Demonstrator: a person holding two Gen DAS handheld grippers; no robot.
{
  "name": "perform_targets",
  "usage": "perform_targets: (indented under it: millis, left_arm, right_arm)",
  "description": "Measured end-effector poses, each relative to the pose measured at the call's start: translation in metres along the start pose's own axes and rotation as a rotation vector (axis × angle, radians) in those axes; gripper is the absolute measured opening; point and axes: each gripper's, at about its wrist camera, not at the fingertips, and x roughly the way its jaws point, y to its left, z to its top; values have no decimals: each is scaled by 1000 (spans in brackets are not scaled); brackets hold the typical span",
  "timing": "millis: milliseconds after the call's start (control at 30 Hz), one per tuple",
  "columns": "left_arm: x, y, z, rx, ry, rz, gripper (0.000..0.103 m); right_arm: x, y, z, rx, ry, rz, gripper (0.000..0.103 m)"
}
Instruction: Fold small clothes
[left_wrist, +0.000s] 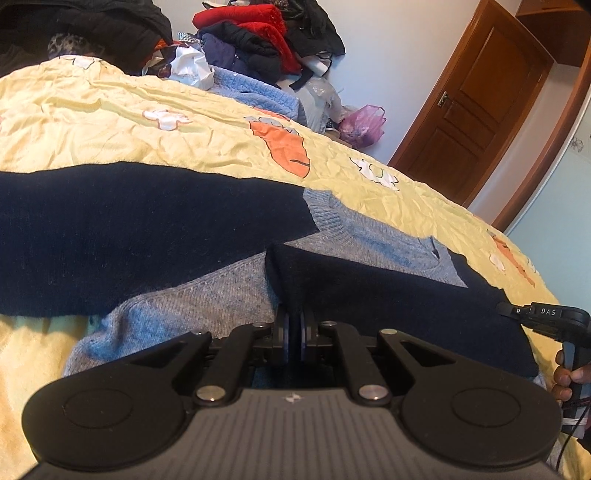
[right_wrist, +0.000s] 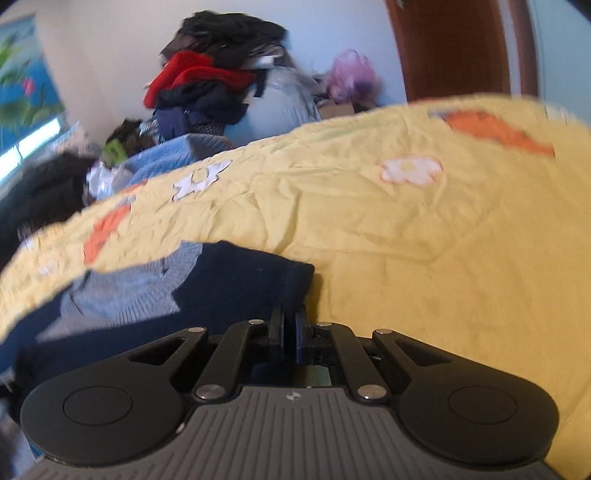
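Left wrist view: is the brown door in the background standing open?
No. The brown door sits shut in its frame, behind the yellow bedspread where the sweater lies.

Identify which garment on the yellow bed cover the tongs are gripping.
The navy-and-grey knit sweater, spread flat up front; both the left tongs and right tongs pinch its navy edge. The other clothes sit heaped by the wall.

Navy-and-grey knit sweater (left_wrist: 147, 229) on yellow bedspread (left_wrist: 110, 122) with orange-and-white flowers.
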Motion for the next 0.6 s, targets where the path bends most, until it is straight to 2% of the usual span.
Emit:
perform_targets:
  millis: [33,100,133,167,233,267,300,433,500,600]
  left_arm:
    - [0,-1,0,4,-1,3,6]
    - [0,-1,0,6,-2,5,6]
    - [0,-1,0,4,-2,4,6]
    - [0,-1,0,3,-1,2,6]
    - [0,0,0,-7,-1,-3,6]
    - [0,0,0,-11,-1,-5,6]
    - [-1,0,0,-13,-1,-6,6]
    - [-1,0,0,-7,-3,-1,6]
    - [-1,0,0,-3,-4,3,7]
    - [-1,0,-1,-4,-5,4,7]
  right_arm:
    - [1,2,0,-1,2,-6,15]
    - [-2,4,3,10,19,-16,26]
    - [-6,5,6,21,23,-36,45]
    - [-16,9,7,32,2,-67,52]
    - [-45,23,2,0,-138,-73,54]
    - [-57,32,-2,-38,-190,-60,58]
    - [-62,44,-4,-82,-201,-41,59]
    - [-51,91,-22,-297,-112,42,55]
    - [-34,101,-29,-342,-57,24,54]
    - [-9,91,-39,-332,29,-22,56]
